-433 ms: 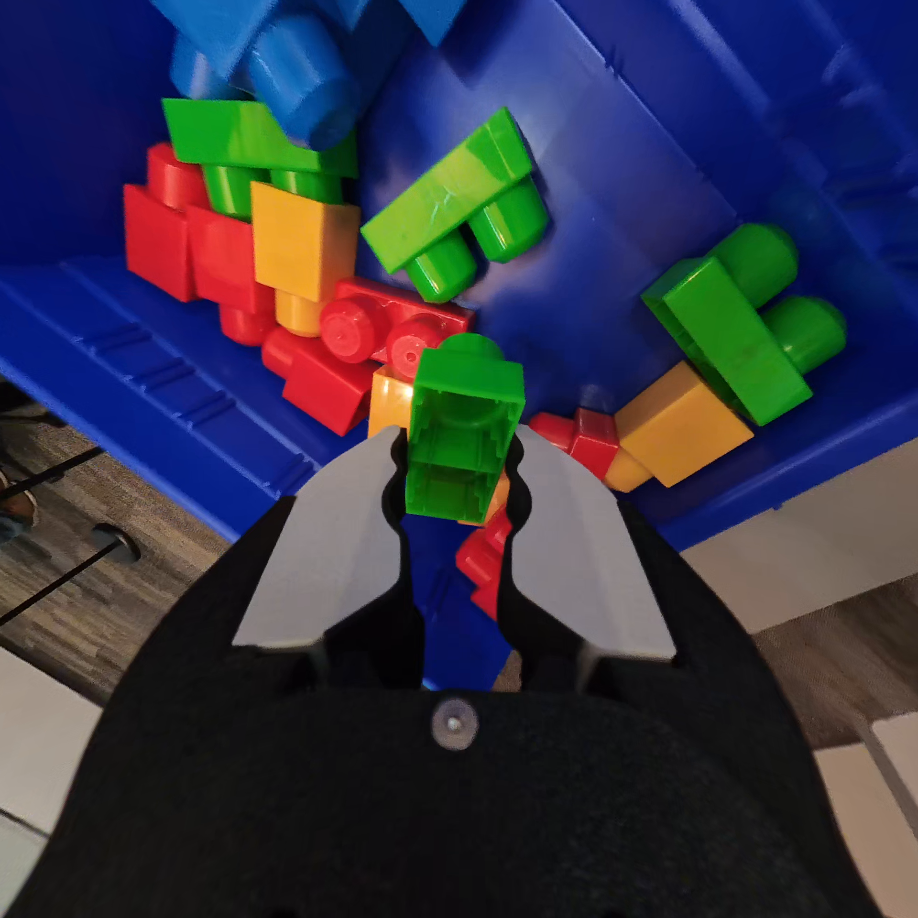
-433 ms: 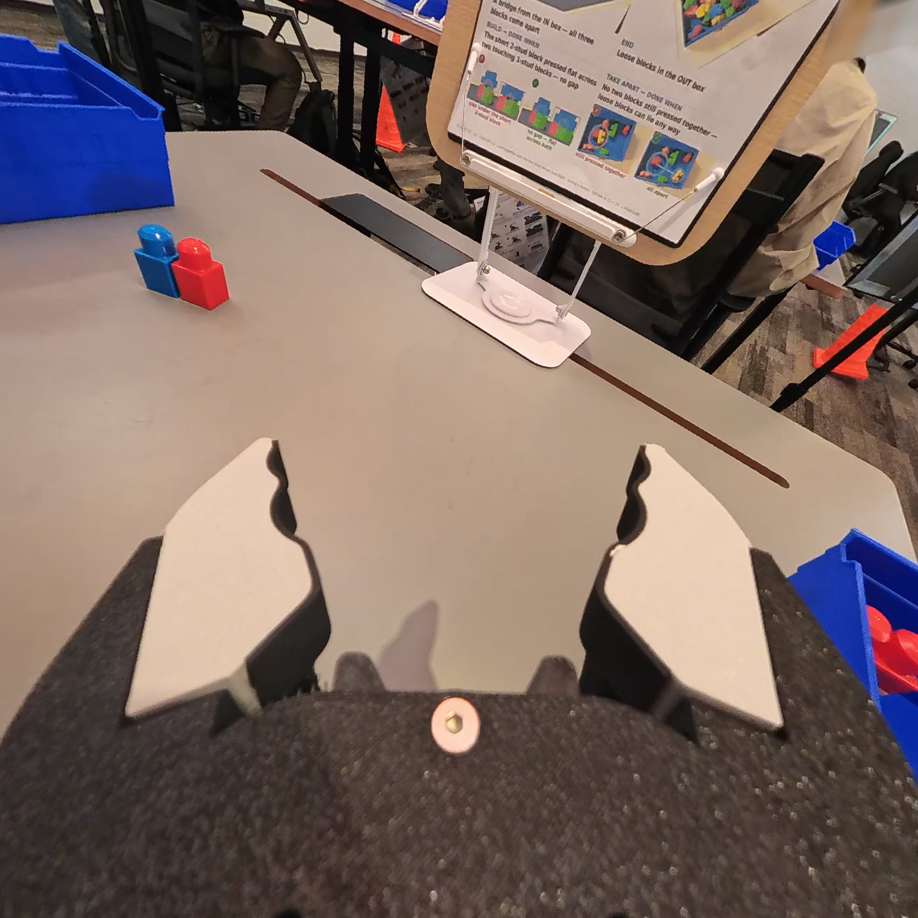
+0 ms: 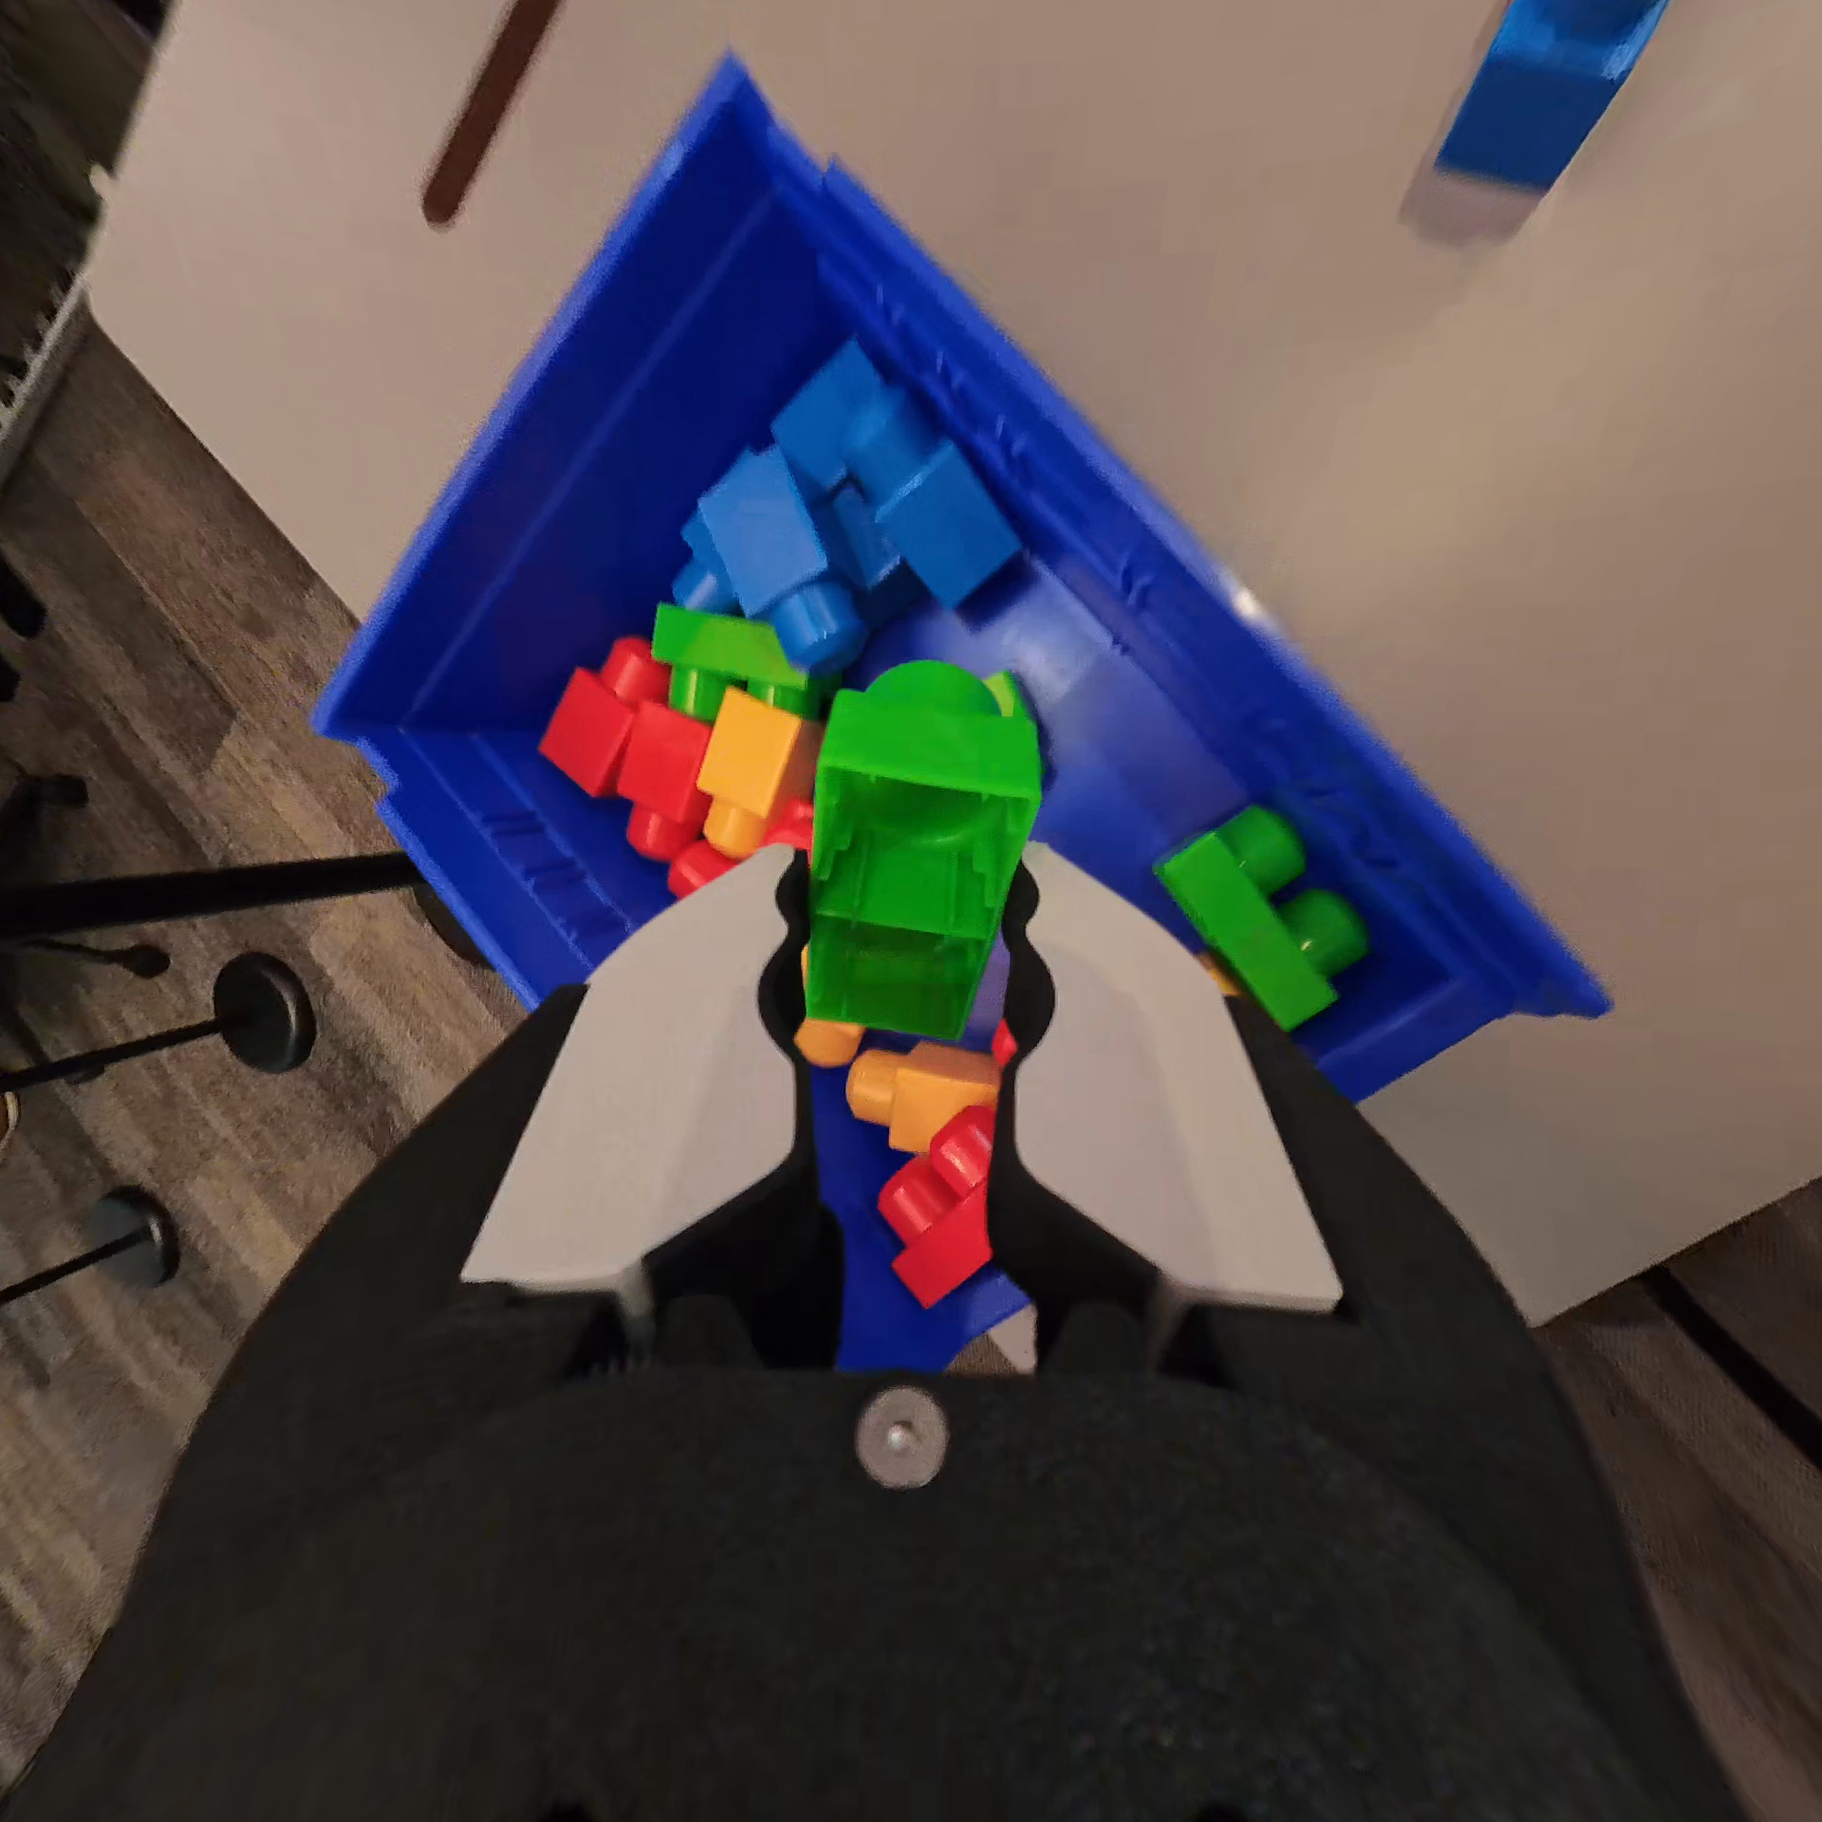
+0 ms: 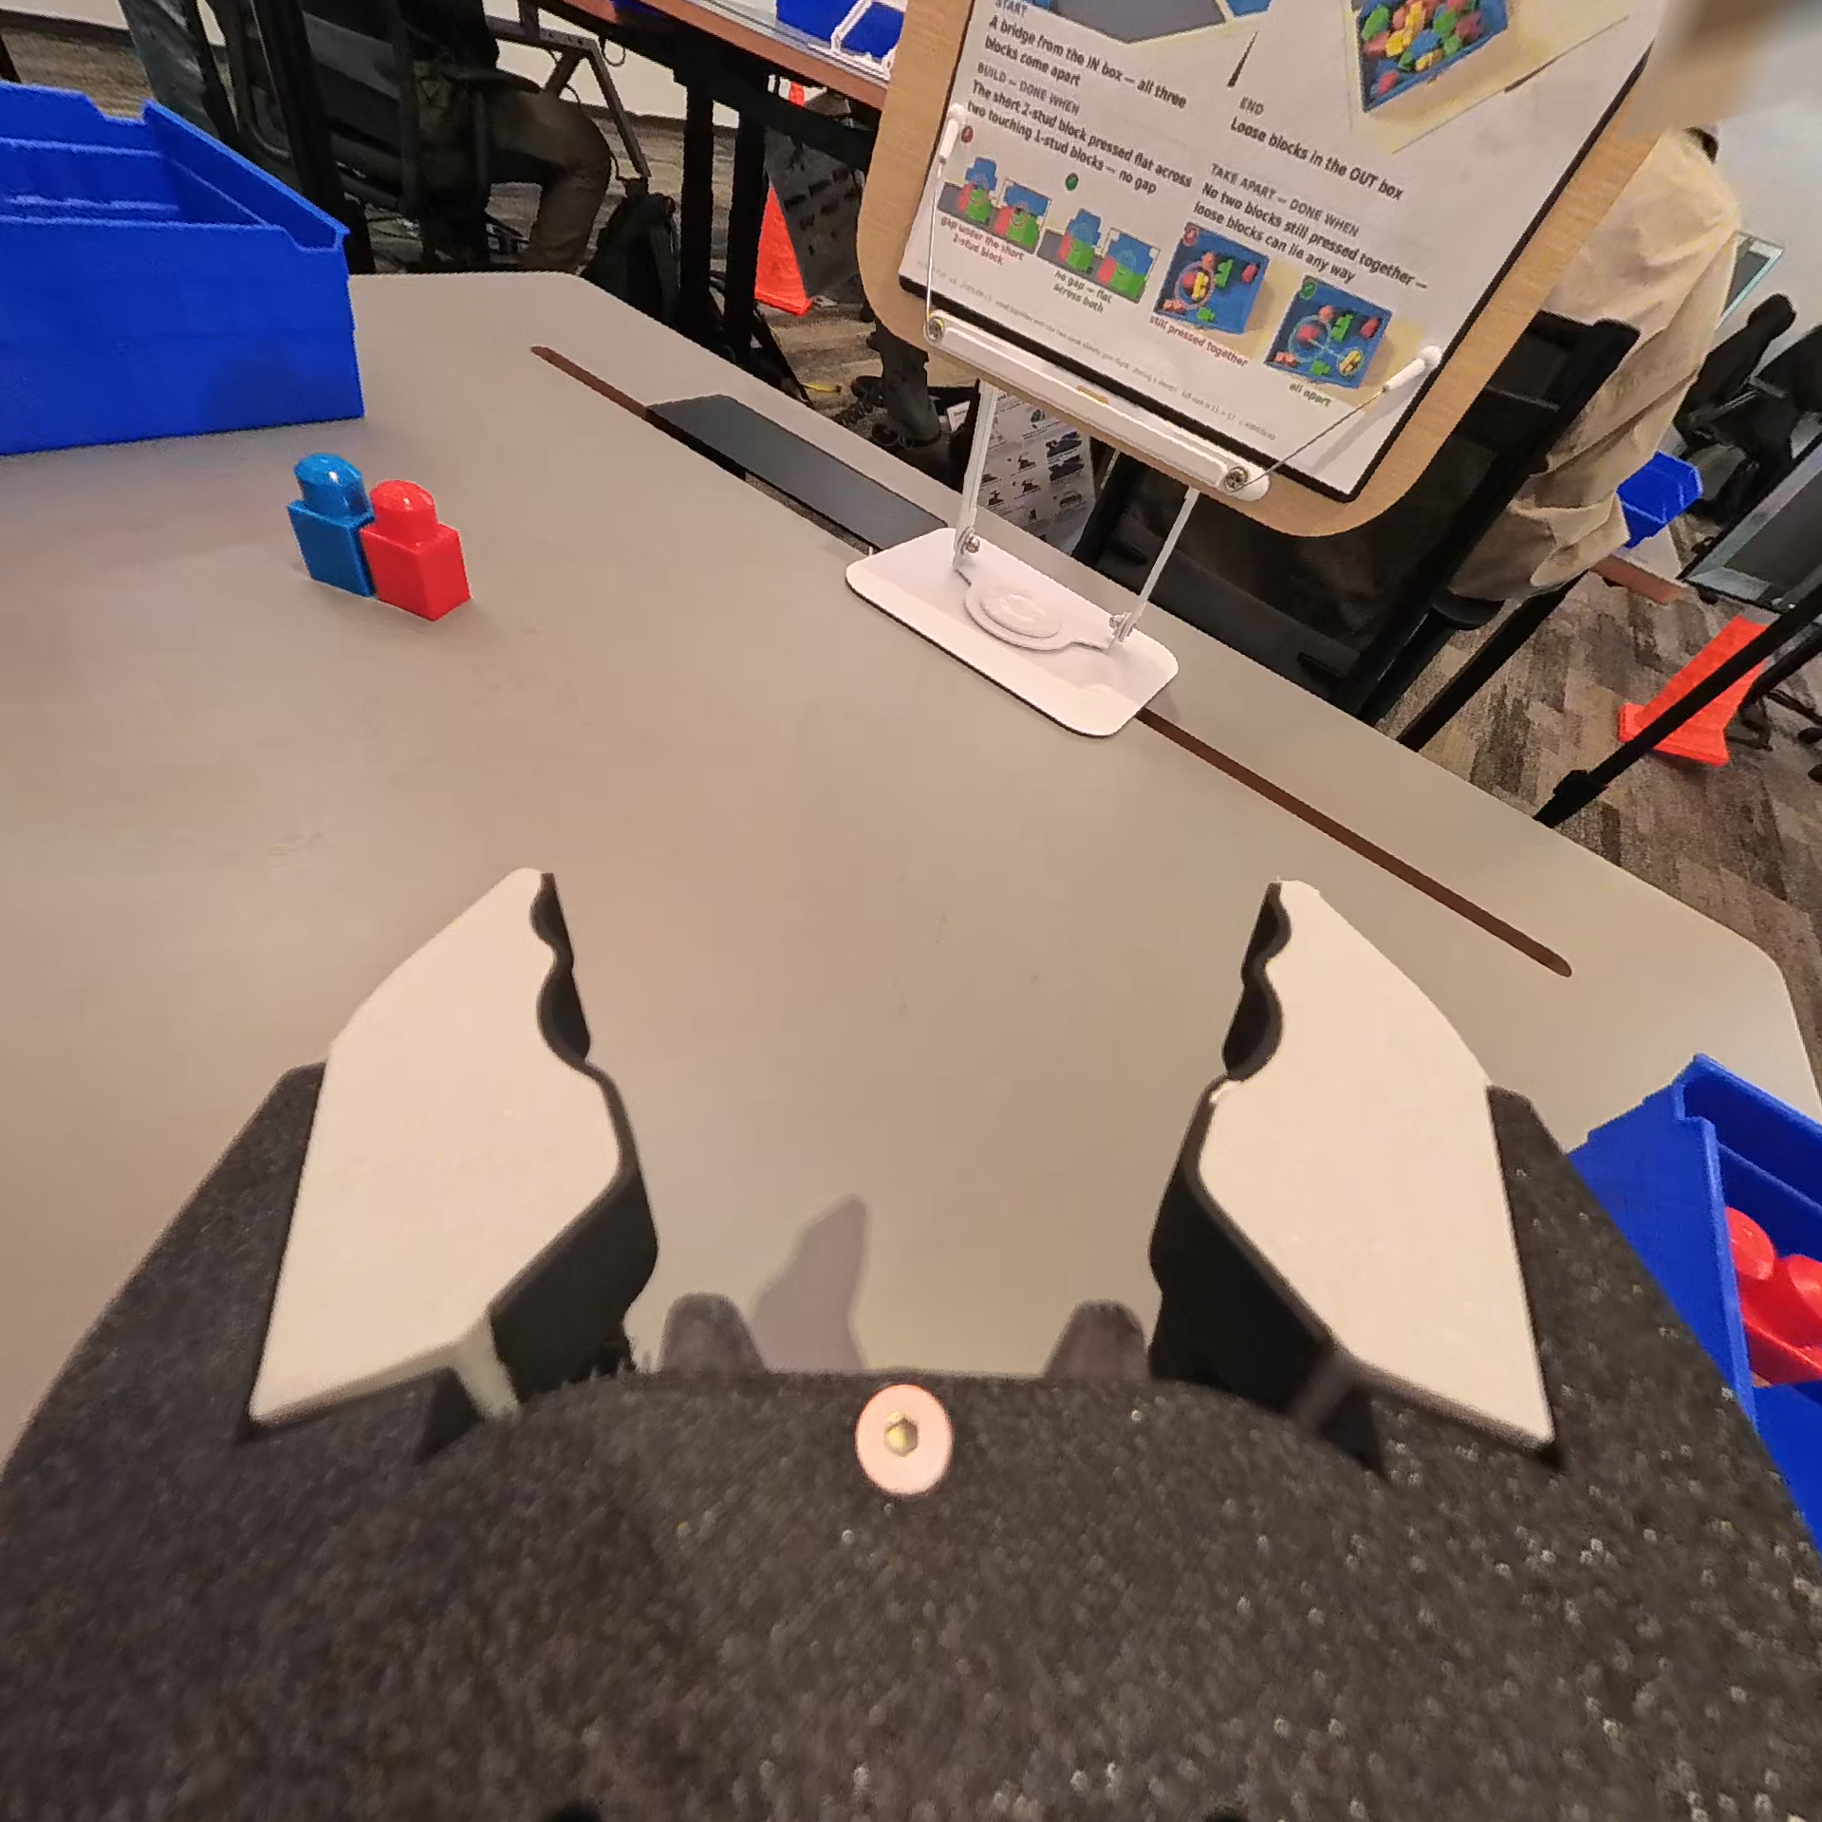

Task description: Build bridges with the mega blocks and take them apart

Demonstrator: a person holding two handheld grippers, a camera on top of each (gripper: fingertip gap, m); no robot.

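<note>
My left gripper (image 3: 907,892) is shut on a green two-stud block (image 3: 922,838), held well above a blue bin (image 3: 513,473) that holds several red, orange, green and blue blocks. The block's hollow underside faces the camera. My right gripper (image 4: 912,887) is open and empty over the grey table (image 4: 789,789). A blue one-stud block (image 4: 330,523) and a red one-stud block (image 4: 414,562) stand touching side by side on the table at the far left.
A second blue bin (image 4: 148,315) stands at the table's far left, and the block-filled bin's corner (image 4: 1696,1183) shows at right. An instruction board on a white stand (image 4: 1016,631) stands at the far edge. The floor and stand legs (image 3: 246,1006) lie beyond the table edge. Across from one pair of fingers to the other is roughly 65 centimetres.
My left gripper has risen out of the bin with the green block, so the whole bin and the table now show. The right gripper has barely moved.
</note>
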